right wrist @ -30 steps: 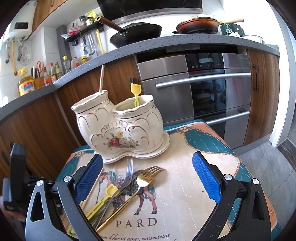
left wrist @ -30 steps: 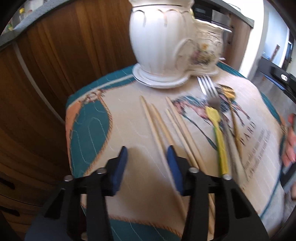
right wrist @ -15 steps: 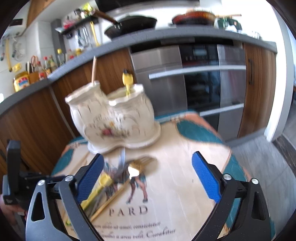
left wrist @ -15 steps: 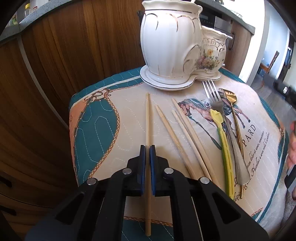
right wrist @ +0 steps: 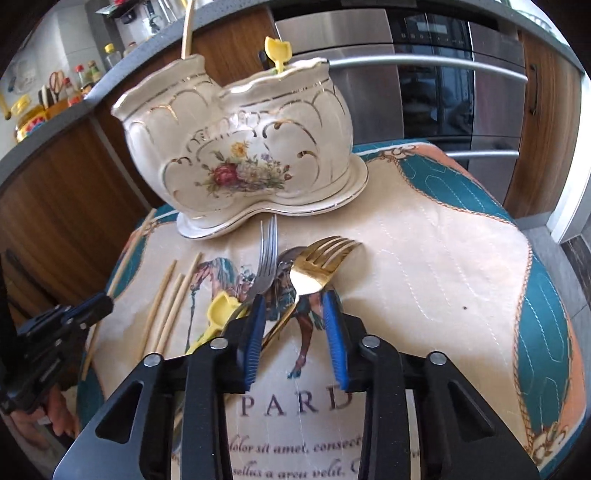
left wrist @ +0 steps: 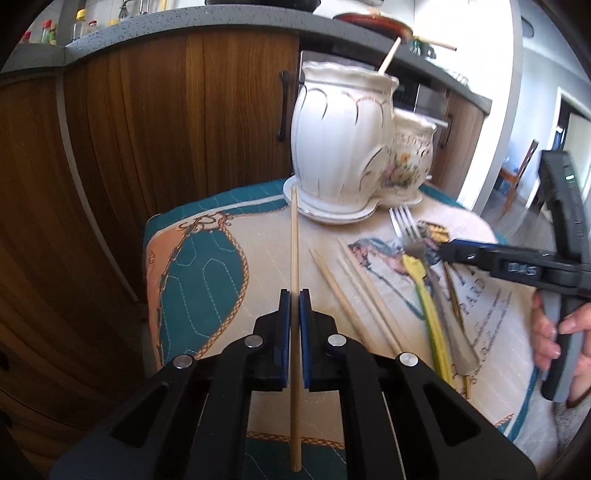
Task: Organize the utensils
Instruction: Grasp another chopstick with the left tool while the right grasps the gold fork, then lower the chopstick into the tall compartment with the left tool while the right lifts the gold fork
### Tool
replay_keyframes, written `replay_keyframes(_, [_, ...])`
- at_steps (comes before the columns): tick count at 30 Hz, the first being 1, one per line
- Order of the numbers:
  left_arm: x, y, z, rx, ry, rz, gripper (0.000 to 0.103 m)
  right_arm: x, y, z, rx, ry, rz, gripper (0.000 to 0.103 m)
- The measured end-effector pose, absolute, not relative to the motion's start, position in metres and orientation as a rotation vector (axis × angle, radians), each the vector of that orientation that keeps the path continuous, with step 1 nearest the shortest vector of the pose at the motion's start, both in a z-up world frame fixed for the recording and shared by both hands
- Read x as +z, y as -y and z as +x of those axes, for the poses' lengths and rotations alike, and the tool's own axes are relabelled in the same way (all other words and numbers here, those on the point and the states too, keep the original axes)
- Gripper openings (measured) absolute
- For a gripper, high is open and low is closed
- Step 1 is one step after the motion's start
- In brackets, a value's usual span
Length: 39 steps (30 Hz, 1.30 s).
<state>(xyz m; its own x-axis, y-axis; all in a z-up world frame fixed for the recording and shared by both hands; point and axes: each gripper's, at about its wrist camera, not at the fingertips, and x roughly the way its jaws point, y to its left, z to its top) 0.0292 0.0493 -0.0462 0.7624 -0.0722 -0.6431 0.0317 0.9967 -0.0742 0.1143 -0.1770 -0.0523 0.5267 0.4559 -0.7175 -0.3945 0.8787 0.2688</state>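
My left gripper (left wrist: 294, 295) is shut on a wooden chopstick (left wrist: 294, 236), which juts forward toward the white ceramic twin holder (left wrist: 343, 147). Three more chopsticks (left wrist: 351, 291) lie on the cloth beside it. My right gripper (right wrist: 294, 299) is low over the gold fork (right wrist: 314, 266). Its jaws are closing with the fork's neck between them, and the pads are not pressing on it. A silver fork (right wrist: 267, 258) and a yellow utensil (right wrist: 221, 312) lie just left of it. In the holder (right wrist: 240, 147) stand one chopstick (right wrist: 188, 29) and a yellow utensil (right wrist: 277, 50).
Everything rests on a quilted teal and beige cloth (right wrist: 424, 258) over a small round table. Wooden cabinets (left wrist: 166, 129) and a steel oven (right wrist: 424, 74) stand close behind. A hand (left wrist: 550, 332) grips the right tool's handle at the cloth's right edge.
The left gripper shut on one chopstick, straightened it and tipped upward. The right gripper dropped onto the gold fork and its wide jaws narrowed around it.
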Motion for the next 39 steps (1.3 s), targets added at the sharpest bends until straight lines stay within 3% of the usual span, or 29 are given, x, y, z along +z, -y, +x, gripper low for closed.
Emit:
replay_keyframes(9, [-0.044, -0.057, 0.027, -0.095, -0.679, -0.114, 0.005, -0.056, 0.176, 0.135, 0.506, -0.907, 0.110, 0.020])
replay_keyframes(13, [-0.045, -0.059, 0.027, -0.104, -0.673, -0.129, 0.005, -0.058, 0.186, 0.137, 0.545, -0.897, 0.177, 0.006])
replay_keyframes(39, [0.013, -0.065, -0.004, -0.133, -0.334, -0.150, 0.005, 0.059, 0.218, 0.060, 0.444, -0.179, 0.024, 0.004])
